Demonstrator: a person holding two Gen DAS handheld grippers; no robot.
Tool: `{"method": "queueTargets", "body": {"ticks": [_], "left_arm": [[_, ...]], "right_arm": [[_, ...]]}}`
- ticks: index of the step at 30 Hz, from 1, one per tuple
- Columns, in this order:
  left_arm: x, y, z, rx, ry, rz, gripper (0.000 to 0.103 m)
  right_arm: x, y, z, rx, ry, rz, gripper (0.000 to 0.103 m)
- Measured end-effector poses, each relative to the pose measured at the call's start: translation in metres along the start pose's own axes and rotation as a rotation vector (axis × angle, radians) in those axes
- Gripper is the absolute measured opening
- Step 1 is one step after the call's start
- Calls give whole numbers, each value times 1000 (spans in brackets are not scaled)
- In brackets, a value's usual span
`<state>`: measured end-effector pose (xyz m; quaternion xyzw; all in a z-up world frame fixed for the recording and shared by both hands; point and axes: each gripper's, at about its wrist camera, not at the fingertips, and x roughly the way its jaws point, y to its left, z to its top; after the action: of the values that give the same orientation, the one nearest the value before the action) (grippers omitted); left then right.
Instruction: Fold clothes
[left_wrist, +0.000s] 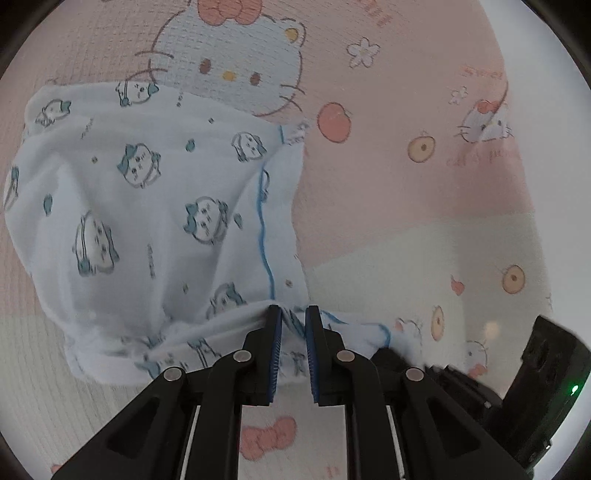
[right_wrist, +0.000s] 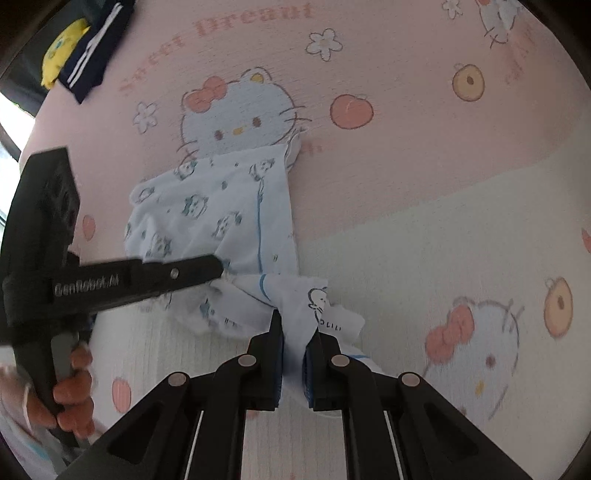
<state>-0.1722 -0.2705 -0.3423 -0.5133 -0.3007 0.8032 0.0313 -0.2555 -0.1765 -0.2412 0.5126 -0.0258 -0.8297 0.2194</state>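
1. While pinched at its near edge by both tools, small white garment with blue cartoon print and a blue seam line, partly lifted off the pink cartoon-cat bedsheet, far end lying on the sheet.
2. Left gripper: pressed together on a bunched bit of the near hem, cloth visibly squeezed between the blue pads.
3. Right gripper: also clamped on the garment, on a crumpled corner just beside the left tool's spot, fabric spilling out either side of the fingers.
4. Progress guess: early to middle. Cloth grabbed and raised, looks like the start of a fold toward the far edge, but no neat crease anywhere, near part wadded up. Left to do: carry over, lay flat, smooth.
5. Material: thin, soft, floppy knit, drapes and wrinkles easily. Sheet underneath shows a fine ribbed weave, pink up top, cream lower down.
6. Further out: dark striped clothing and something yellow at the far corner, well apart; a hand on the left tool's handle.
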Motion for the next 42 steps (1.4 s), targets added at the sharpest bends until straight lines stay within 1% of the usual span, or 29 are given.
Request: {"method": "queueTargets", "body": {"ticks": [4,7,10,14,16,17,18,19,20,21,22,23,25,27,29,30,32,34,36,39,42], "left_arm": [[-8,11,9,7,-11,43,11],[-3,10,22,21,-14,54,11],[-6,13,28,45,-4,58,11],[-12,30,29,-40,7,19,12],[-17,38,29,-90,0,9,15],[-20,42,29,-110,-8,8,23],[-24,45,28,-126,-27,-4,39],[-28,48,27,-142,-47,-16,51],[-31,51,26,-171,-67,-27,75],[-33,54,24,-201,-86,-38,80],[-36,58,23,-231,-106,-49,80],[-40,63,20,-262,-115,-76,80],[-43,66,18,-293,-120,-79,81],[-49,69,14,-294,-134,-40,80],[-57,70,2,-280,-142,-17,81],[-57,67,-1,-273,-151,-9,81],[-66,71,-14,-240,-160,4,81],[-67,74,-23,-223,-158,33,81],[-61,77,-28,-204,-153,53,80],[-48,76,-29,-167,-140,104,80],[-37,64,-25,-84,-146,154,80]], "right_arm": [[16,2,28,-41,8,-4,7],[27,3,44,-68,13,30,7],[35,4,55,-90,14,28,7],[44,-7,65,-61,6,8,7],[46,-14,67,-38,0,14,7],[46,-16,67,-45,-10,1,7],[45,-17,68,-54,-21,-13,7],[46,-20,68,-35,-19,-3,7],[47,-23,68,-14,-17,9,7],[47,-26,69,7,-15,21,7],[48,-27,69,14,-23,27,7],[49,-27,68,10,-29,28,7],[52,-25,67,-6,-31,16,7],[52,-24,66,-7,-44,18,7],[53,-26,67,1,-56,13,7],[56,-29,68,15,-39,-13,7],[58,-35,67,40,-40,-34,7],[62,-42,67,63,-29,-70,7],[65,-51,66,97,-15,-106,7],[67,-56,66,139,-7,-80,7],[69,-50,66,95,-9,-103,8]]}}
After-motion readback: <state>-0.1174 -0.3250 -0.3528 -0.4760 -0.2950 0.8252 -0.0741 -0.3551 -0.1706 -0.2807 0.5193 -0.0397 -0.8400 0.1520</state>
